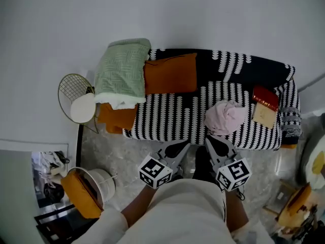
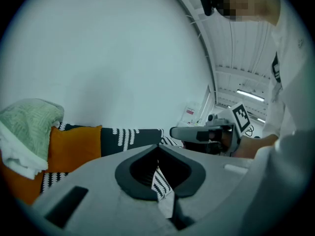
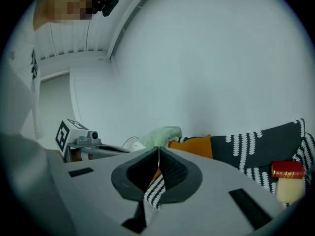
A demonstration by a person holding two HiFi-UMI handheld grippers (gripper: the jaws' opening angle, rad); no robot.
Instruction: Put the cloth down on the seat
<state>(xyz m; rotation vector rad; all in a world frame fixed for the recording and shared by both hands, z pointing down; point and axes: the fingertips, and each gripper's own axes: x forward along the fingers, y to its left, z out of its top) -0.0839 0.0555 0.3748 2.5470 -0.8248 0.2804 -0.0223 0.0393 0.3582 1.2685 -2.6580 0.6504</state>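
**1. left gripper** [image 2: 157,151]: grey hand-held two-jaw tool with black ribbed pads and a marker cube. The jaws are closed, tips meeting, with nothing pinched. The stripes in the thin slit below the tips appear to be the seat cover beyond.

**2. right gripper** [image 3: 158,152]: same make, jaws likewise closed and empty. In the head view the pair sit side by side with their noses at the seat's front edge.

**3. cloth** [image 1: 224,117]: crumpled pale-pink fabric, heaped on the right half of the seat near its front edge. It lies just beyond the right gripper and is touched by neither tool.

**4. seat** [image 1: 172,117]: long bench sofa under a black-and-white striped cover.

**5. On the seat:**
- a rectangular orange cushion [image 1: 170,73]
- a folded pale-green knitted blanket [image 1: 122,70] at the left end
- a red-and-cream box [image 1: 265,105] at the right end, near the cloth but apart from it

**6. Beside the seat:** a round gold wire side table [image 1: 71,91] on a marbled floor.

**Status:** the placing step looks complete, since the cloth rests free on the seat. The next move likely needs no grip, only drawing both tools clear without snagging the striped cover.
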